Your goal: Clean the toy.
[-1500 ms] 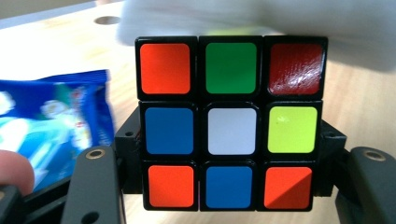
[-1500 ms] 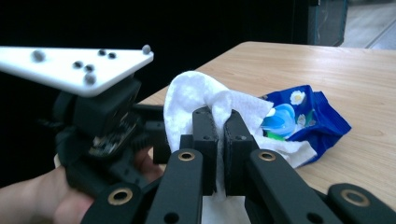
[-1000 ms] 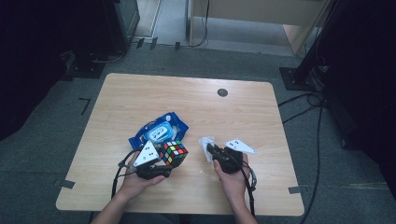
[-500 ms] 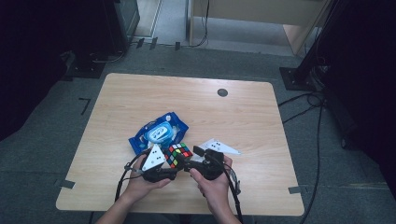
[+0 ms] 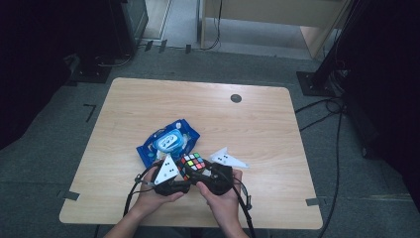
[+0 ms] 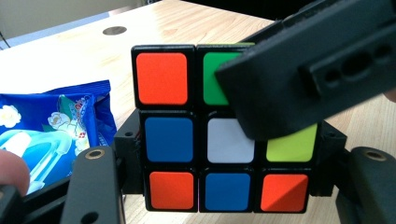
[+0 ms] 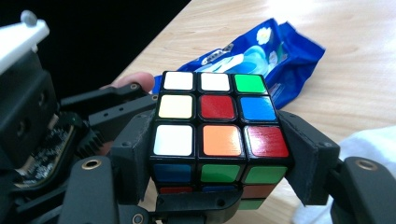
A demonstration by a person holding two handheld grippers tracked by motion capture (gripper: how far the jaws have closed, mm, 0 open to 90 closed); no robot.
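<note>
Now both grippers meet at the table's [image 5: 148, 99] six o'clock edge, around the puzzle cube [image 5: 192, 163]; left gripper [image 5: 184, 174] clamps the cube's sides; right gripper [image 5: 202, 174] has just been closing, jaws flanking the cube, contact unclear; blue wipes packet [image 5: 168, 141] lies at the cube's ten o'clock, just beside it.

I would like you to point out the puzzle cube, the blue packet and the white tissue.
puzzle cube [image 7: 218, 107], right gripper view, red middle tile of its top face.
blue packet [image 5: 168, 140], high view, its pale printed middle.
white tissue [image 7: 369, 140], right gripper view, its rumpled surface at the right edge.
</note>
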